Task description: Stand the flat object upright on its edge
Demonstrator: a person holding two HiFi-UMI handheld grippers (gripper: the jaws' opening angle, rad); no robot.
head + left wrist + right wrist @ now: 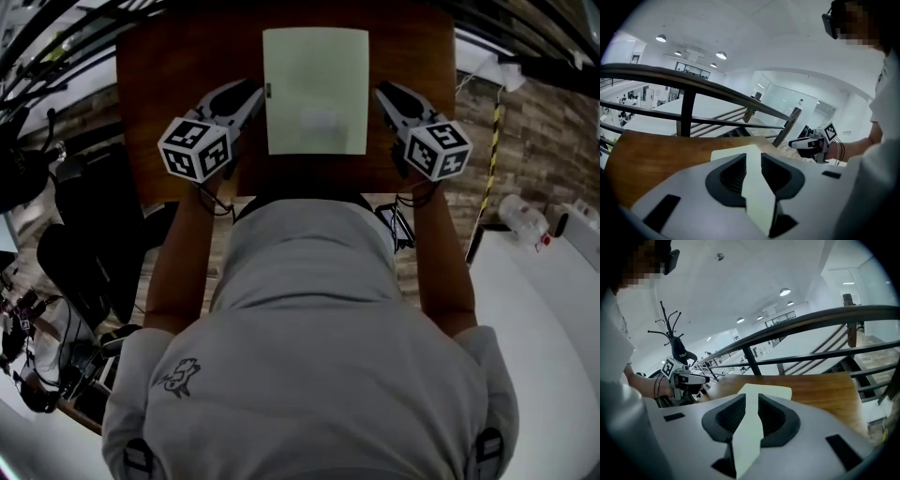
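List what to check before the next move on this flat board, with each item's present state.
1. Pale green board lying flat on the wooden table, not yet stood up: ok.
2. Left gripper beside the board's left edge: ok.
3. Right gripper beside its right edge: ok.
4. Jaws of both grippers apart, nothing pinched between them: ok.
5. Either gripper actually touching the board's edge: cannot tell.
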